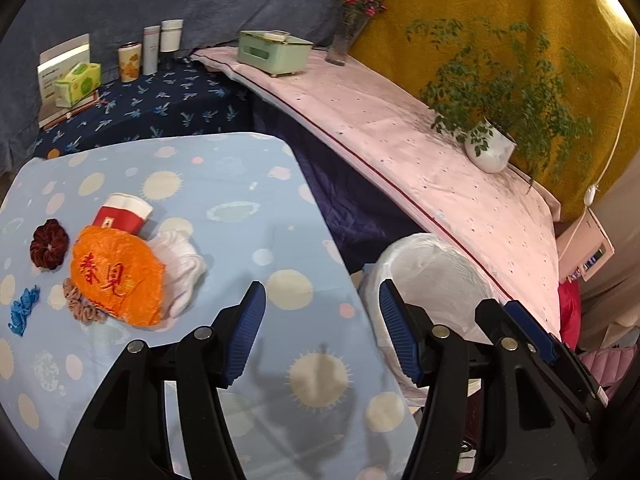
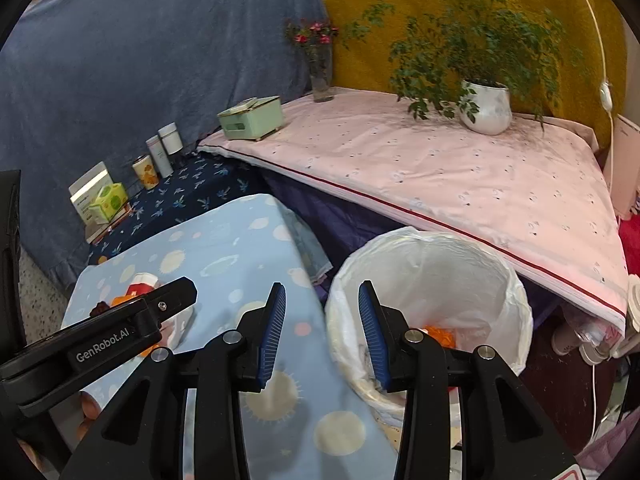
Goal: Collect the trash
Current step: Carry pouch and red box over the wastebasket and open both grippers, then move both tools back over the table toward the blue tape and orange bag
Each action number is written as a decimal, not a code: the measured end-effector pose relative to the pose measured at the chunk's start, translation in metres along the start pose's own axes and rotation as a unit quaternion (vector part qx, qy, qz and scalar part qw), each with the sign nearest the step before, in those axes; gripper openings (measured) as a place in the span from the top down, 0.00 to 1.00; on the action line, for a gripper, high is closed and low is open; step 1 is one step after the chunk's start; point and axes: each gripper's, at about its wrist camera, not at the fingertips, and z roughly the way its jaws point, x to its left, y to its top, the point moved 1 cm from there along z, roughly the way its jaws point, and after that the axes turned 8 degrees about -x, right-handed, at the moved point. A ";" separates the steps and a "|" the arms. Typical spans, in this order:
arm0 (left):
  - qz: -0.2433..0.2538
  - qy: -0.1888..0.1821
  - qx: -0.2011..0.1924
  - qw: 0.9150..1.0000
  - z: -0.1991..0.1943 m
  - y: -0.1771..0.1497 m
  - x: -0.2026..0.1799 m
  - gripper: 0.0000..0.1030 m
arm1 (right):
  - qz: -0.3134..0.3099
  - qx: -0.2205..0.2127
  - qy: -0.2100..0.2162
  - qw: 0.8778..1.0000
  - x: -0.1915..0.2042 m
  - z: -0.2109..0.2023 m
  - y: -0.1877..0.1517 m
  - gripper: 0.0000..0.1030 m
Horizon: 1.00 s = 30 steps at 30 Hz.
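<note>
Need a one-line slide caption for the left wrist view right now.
Open left gripper hovers empty between the lined trash bin and table litter: orange wrapper, red paper cup.

My desk [image 1: 224,184] wears a pale blue cloth with dots and suns. On it lie a red paper cup [image 1: 123,214] on its side, an orange wrapper [image 1: 118,276] touching it, white cloth [image 1: 182,268] just beside the wrapper, a dark red scrunchie [image 1: 49,243], a beige scrunchie [image 1: 82,304] partly under the wrapper, and a blue scrunchie [image 1: 23,310] near the edge.
</note>
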 end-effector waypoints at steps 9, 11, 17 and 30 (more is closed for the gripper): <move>-0.041 0.043 -0.014 0.998 -0.015 0.000 0.065 0.35 | -0.034 0.015 0.036 0.999 0.055 0.010 -0.007 0.61; -0.051 0.058 -0.015 0.997 -0.017 -0.001 0.083 0.35 | -0.044 0.021 0.046 0.998 0.069 0.013 -0.011 0.60; -0.074 0.104 -0.014 0.992 -0.025 -0.010 0.142 0.34 | -0.071 0.037 0.070 0.994 0.110 0.023 -0.026 0.55; -0.028 0.196 -0.001 0.980 -0.040 -0.037 0.273 0.32 | -0.096 0.080 0.113 0.986 0.174 0.056 -0.056 0.55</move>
